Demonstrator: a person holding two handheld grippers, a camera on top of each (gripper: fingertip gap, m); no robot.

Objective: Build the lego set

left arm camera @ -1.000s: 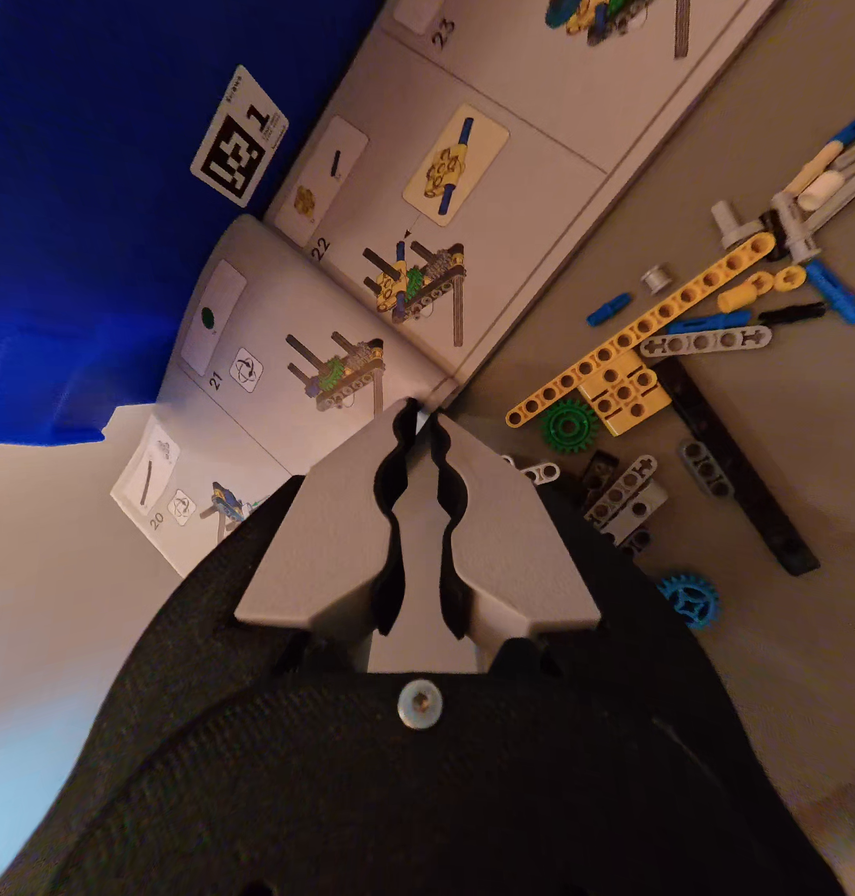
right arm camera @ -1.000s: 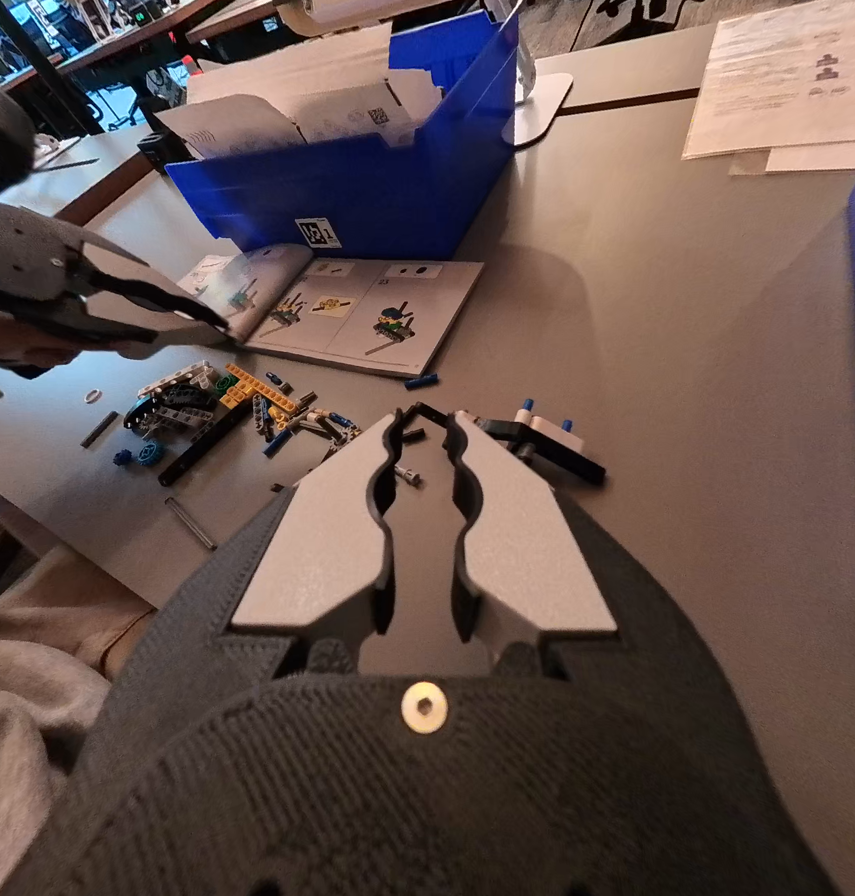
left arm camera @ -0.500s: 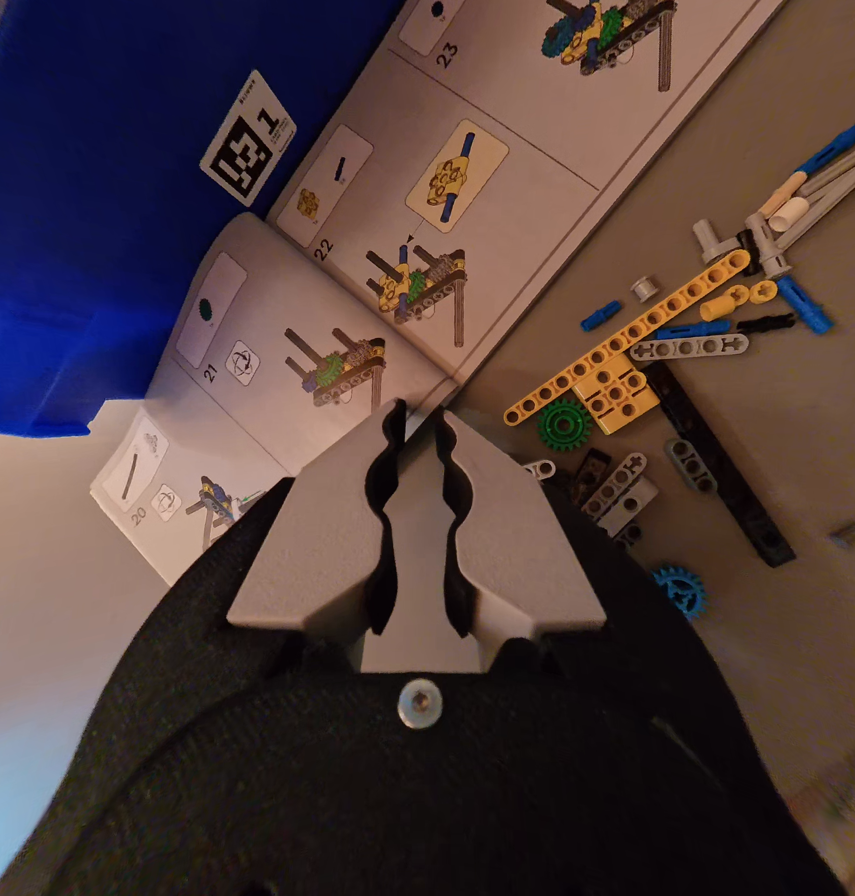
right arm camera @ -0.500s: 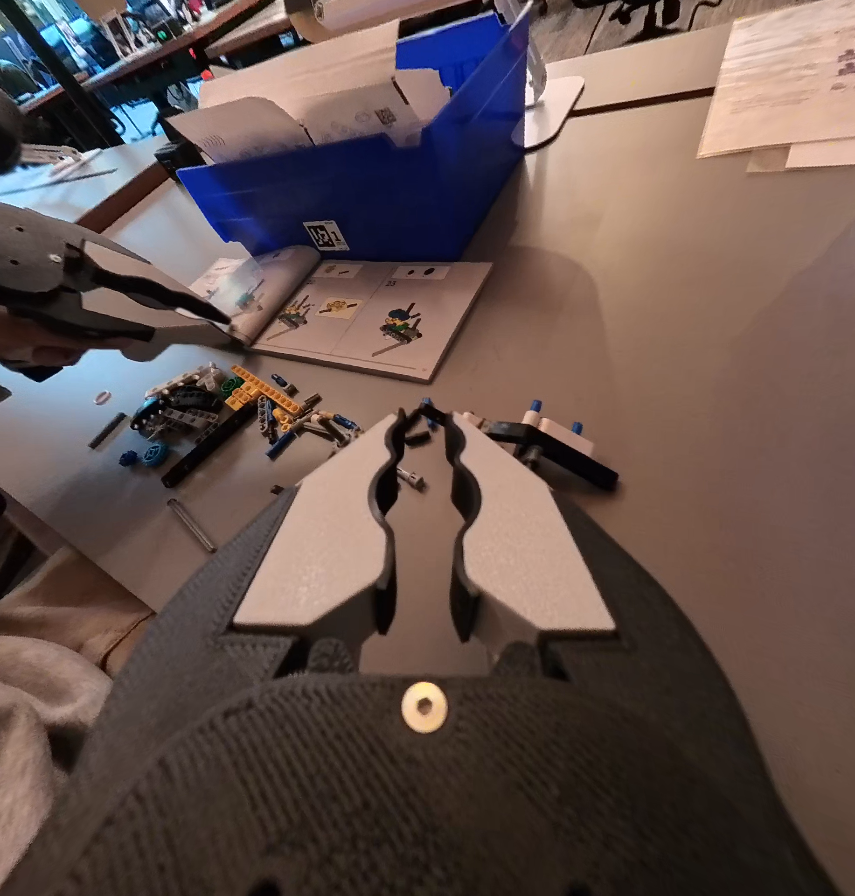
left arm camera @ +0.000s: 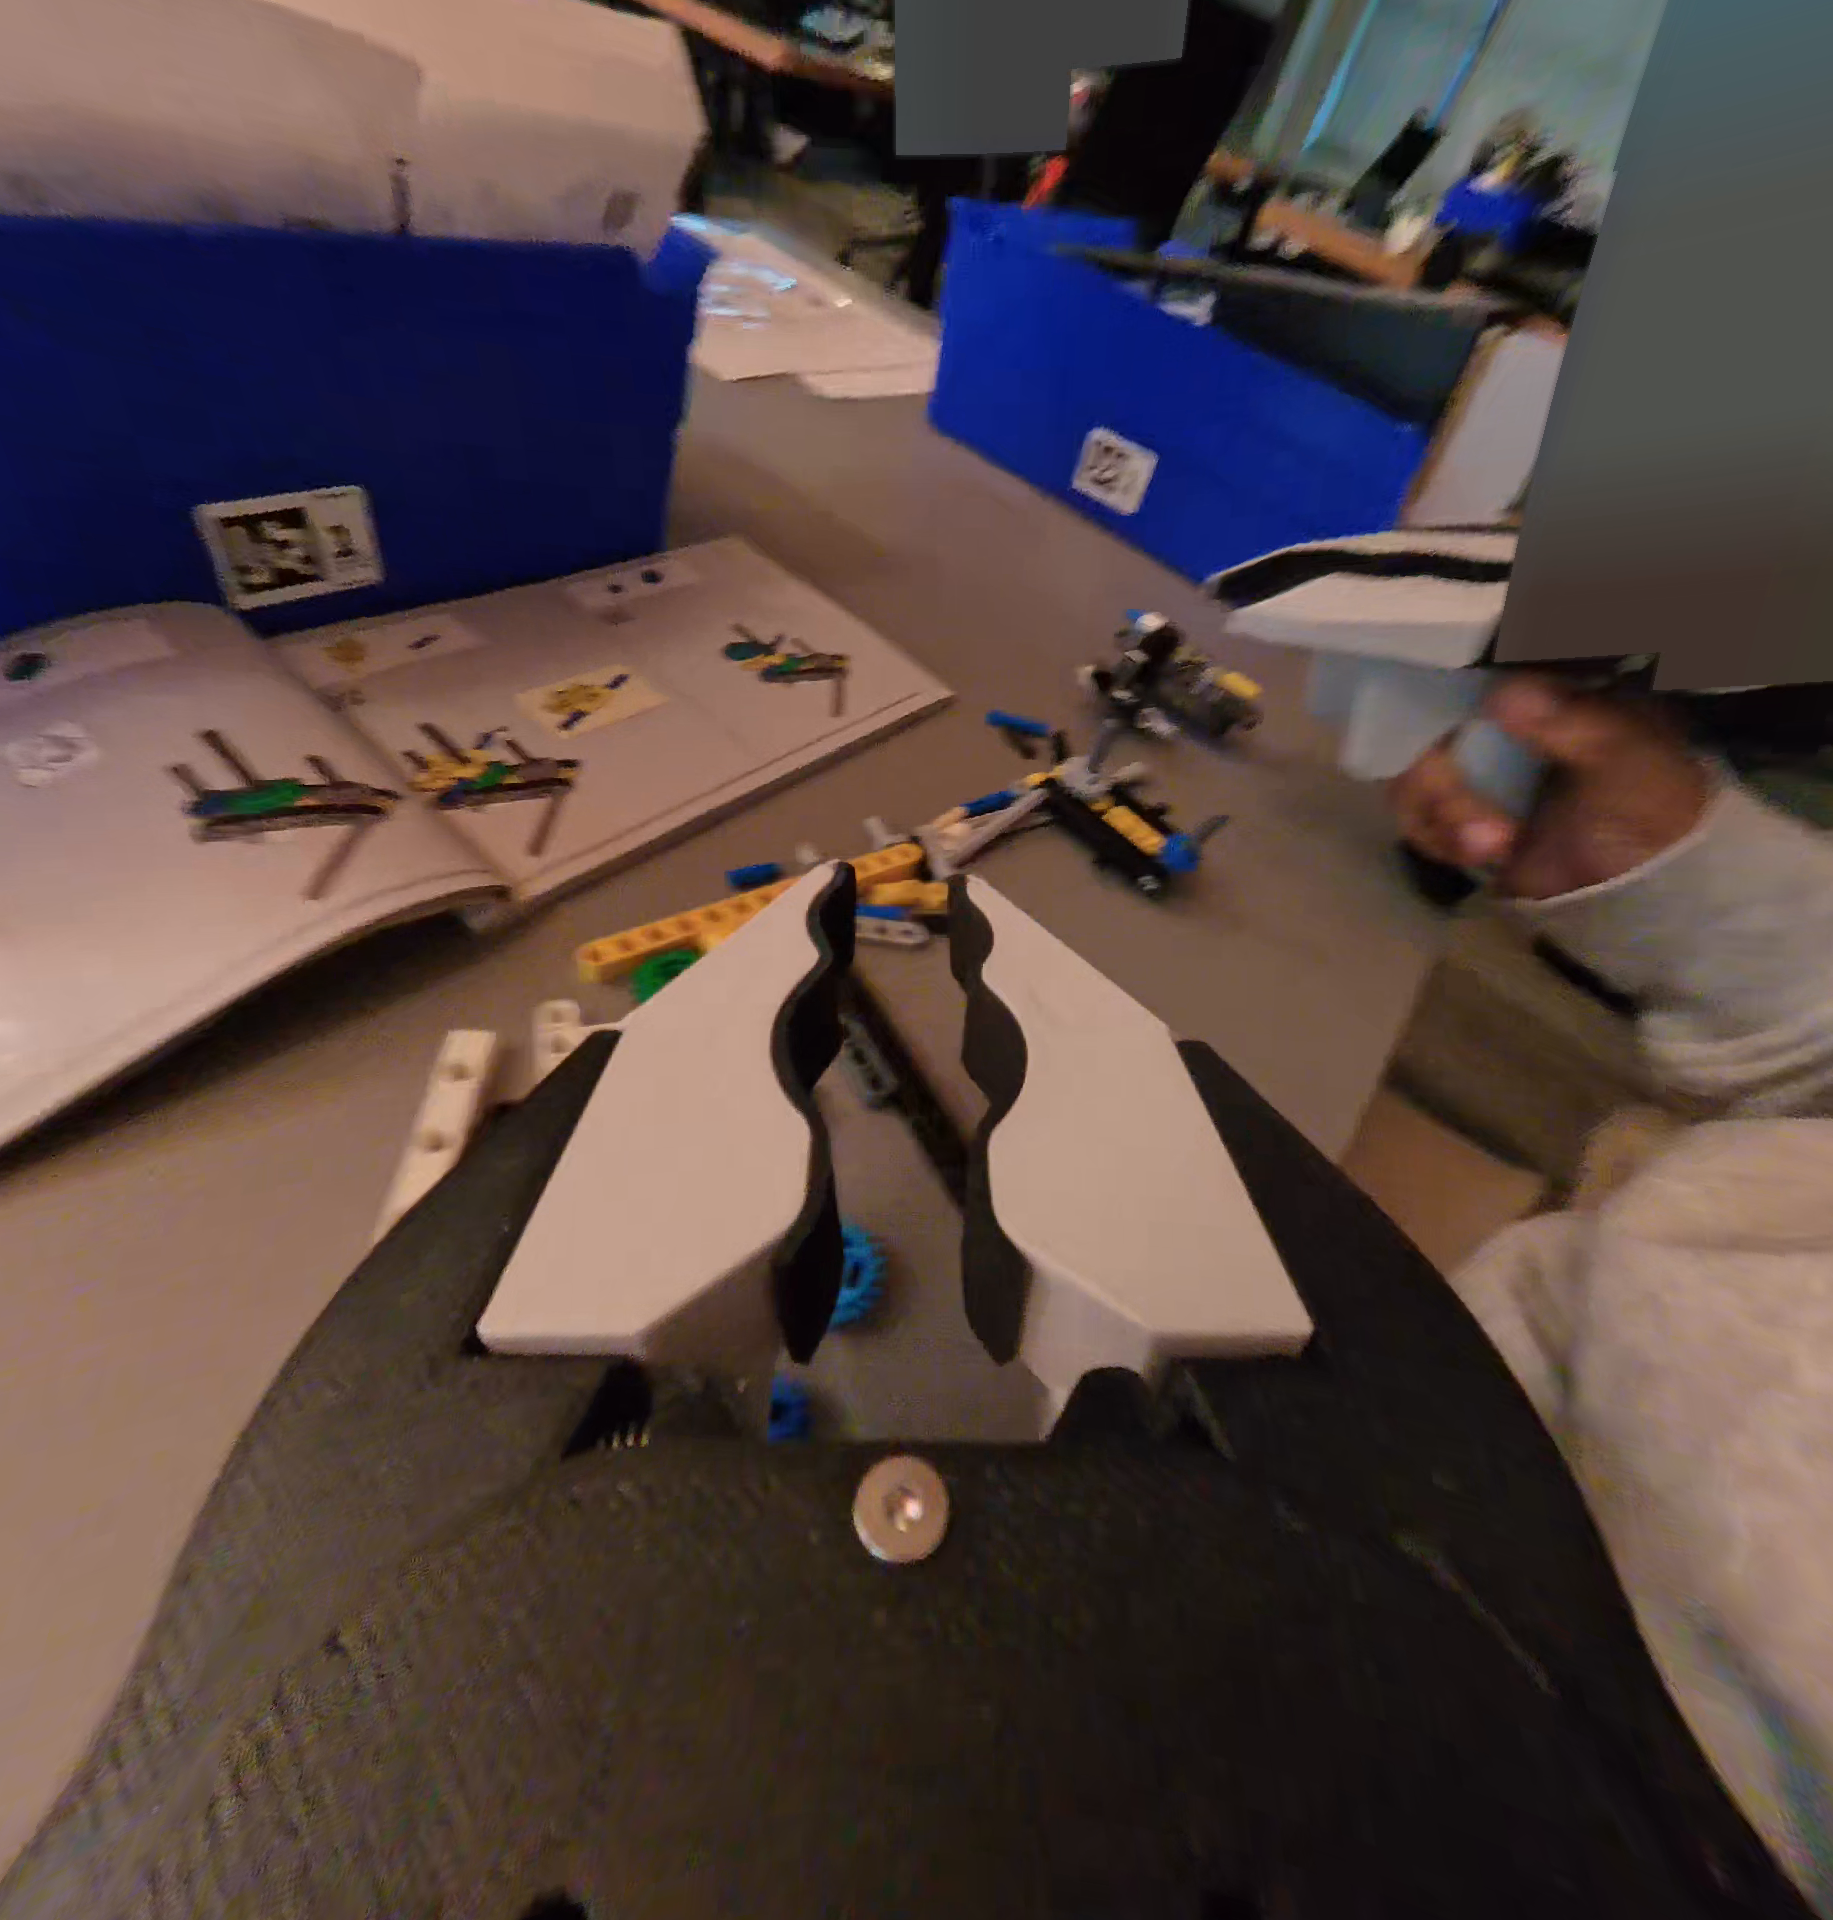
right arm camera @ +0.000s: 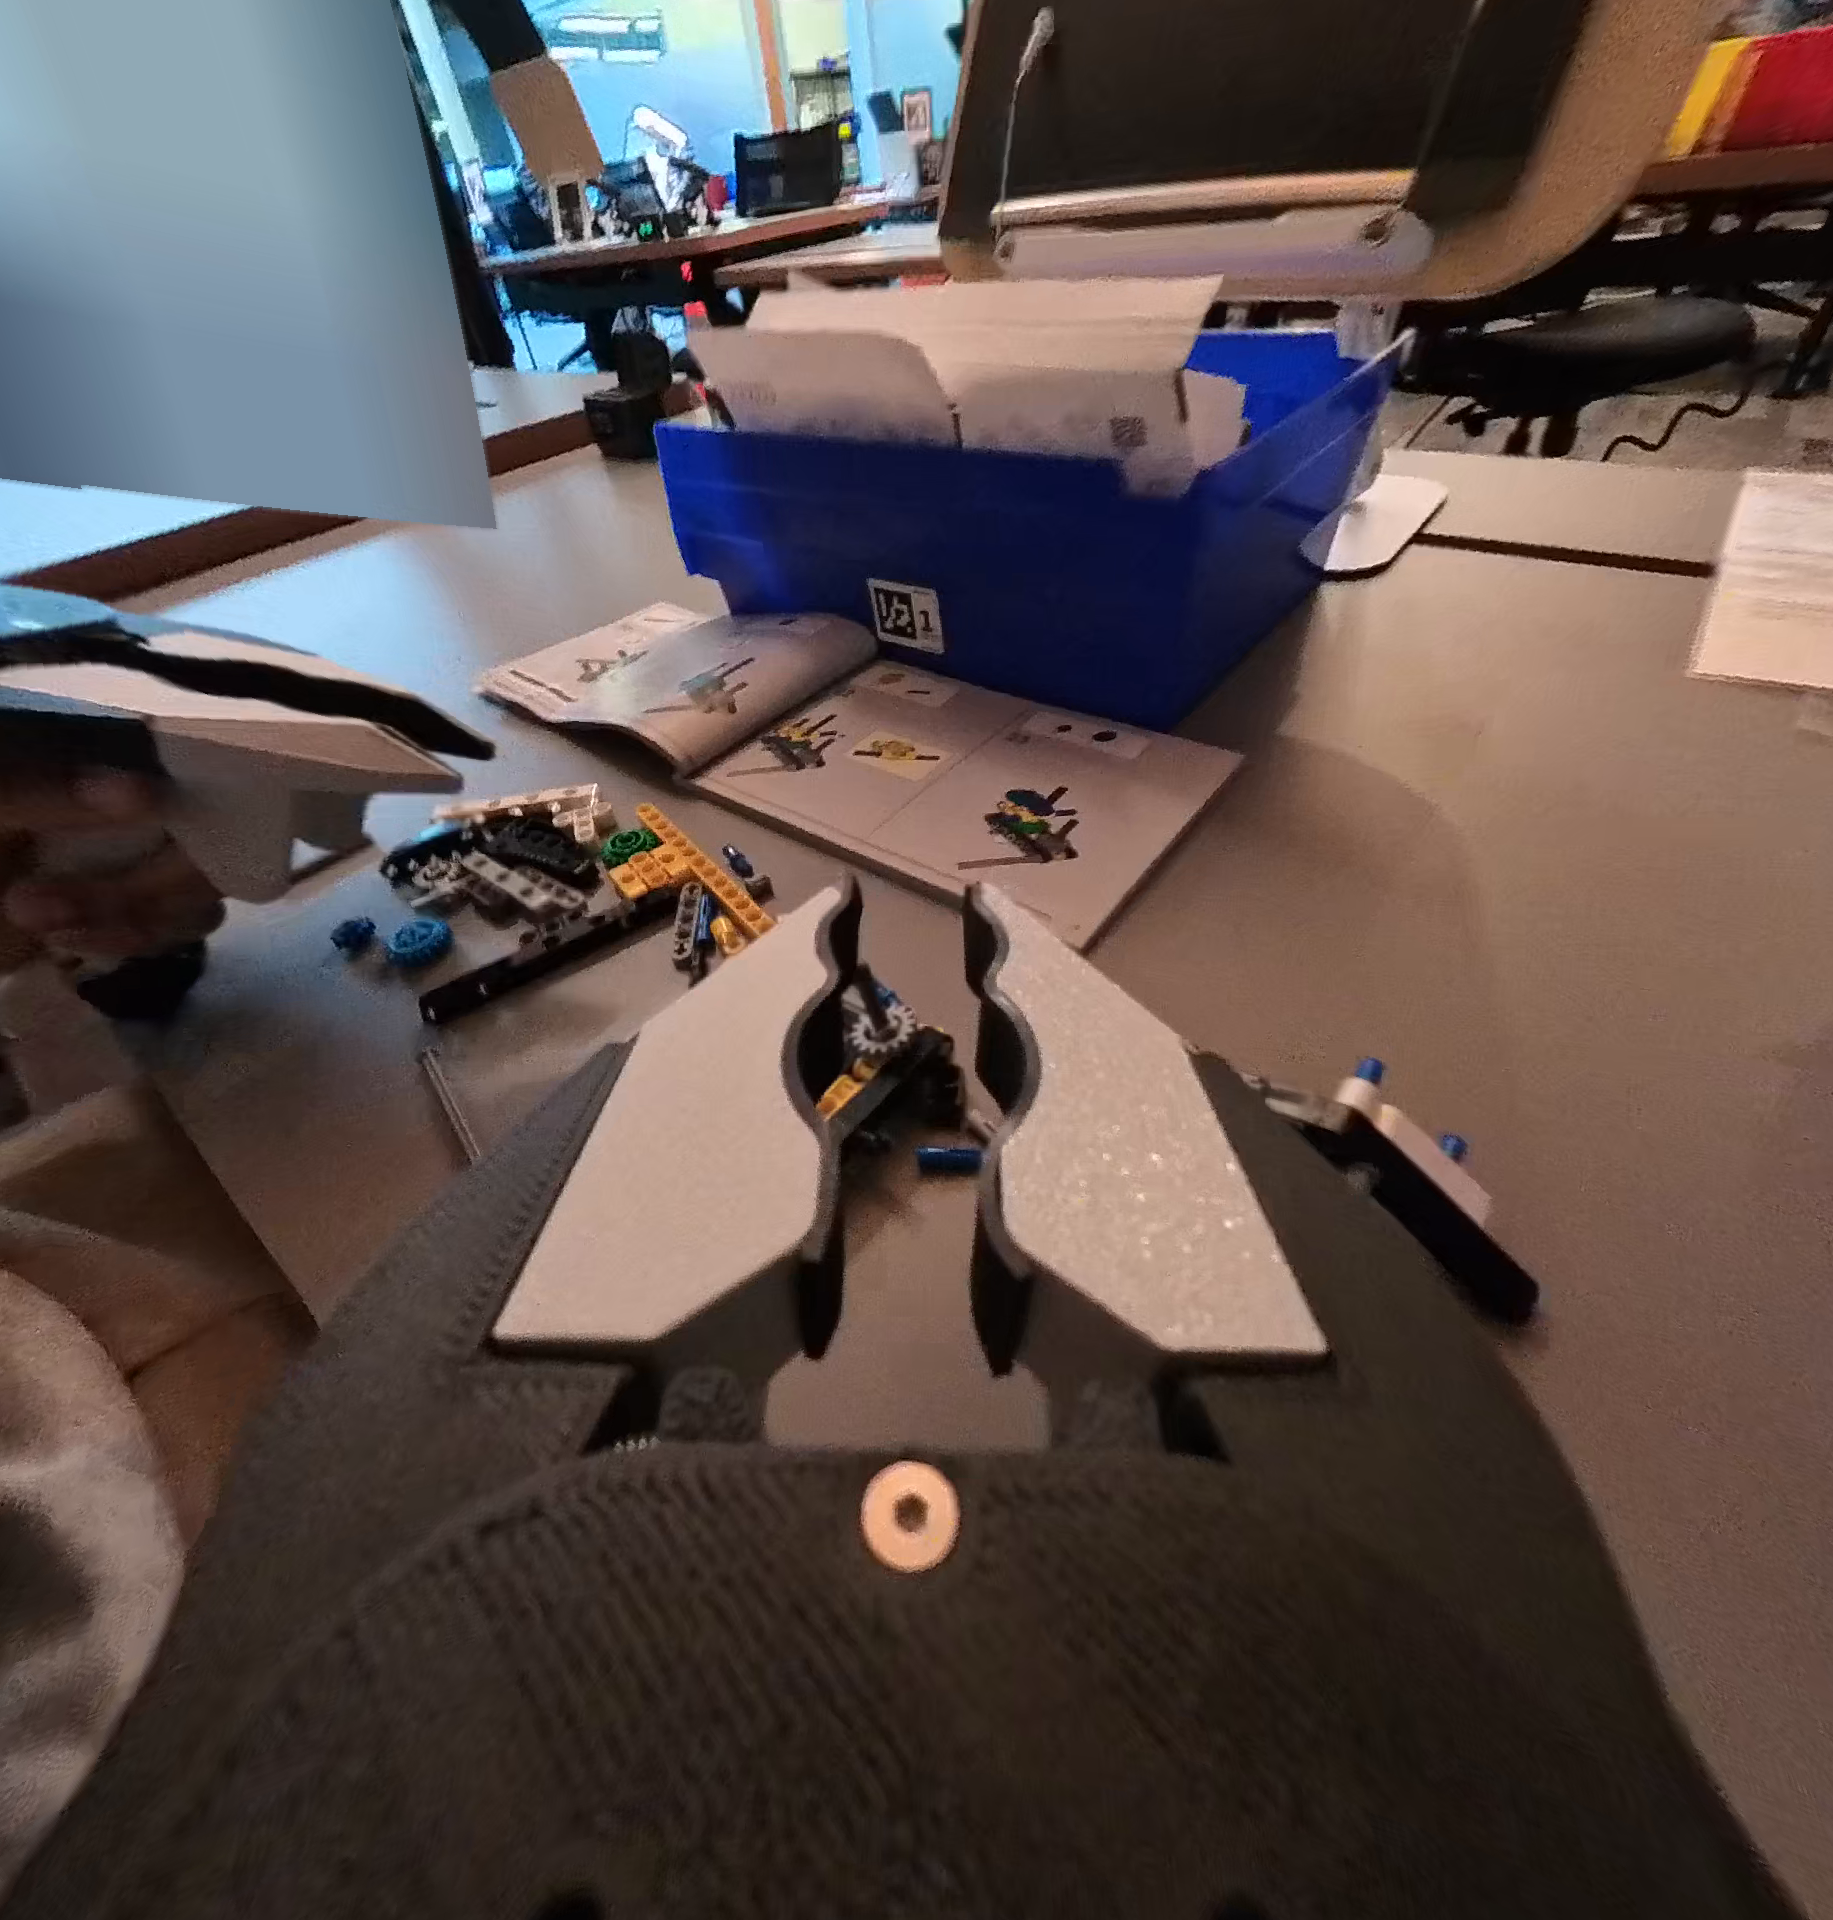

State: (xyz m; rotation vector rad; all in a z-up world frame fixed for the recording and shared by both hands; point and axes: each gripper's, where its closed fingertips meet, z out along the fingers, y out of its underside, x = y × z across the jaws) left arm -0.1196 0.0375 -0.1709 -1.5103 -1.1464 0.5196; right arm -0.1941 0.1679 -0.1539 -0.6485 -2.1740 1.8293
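Loose Lego pieces [right arm camera: 538,862] lie on the grey table: a yellow beam [right arm camera: 704,868], a green gear [right arm camera: 626,847], a long black beam [right arm camera: 538,961] and a blue gear [right arm camera: 418,940]. My right gripper [right arm camera: 907,904] is open and empty, low over a small sub-assembly with a grey gear [right arm camera: 881,1039] that shows in the gap between its fingers. My left gripper [left arm camera: 896,894] is open and empty above the pile, with the black beam [left arm camera: 912,1081] and blue gear [left arm camera: 855,1273] below it. An open instruction booklet [right arm camera: 891,769] lies behind the pieces.
A blue bin [right arm camera: 995,540] with paper bags stands behind the booklet; a second blue bin [left arm camera: 1151,436] stands farther right. A white and black assembly [right arm camera: 1411,1143] lies right of my right gripper. Papers [right arm camera: 1805,582] lie at the far right. The table's front edge is near the pieces. The left gripper's tips are roughly 15 cm from the right gripper's.
My left gripper has tilted up from looking down at the booklet to looking across the table, and its jaws have opened wider. My right gripper has moved forward and down over the grey-gear sub-assembly.
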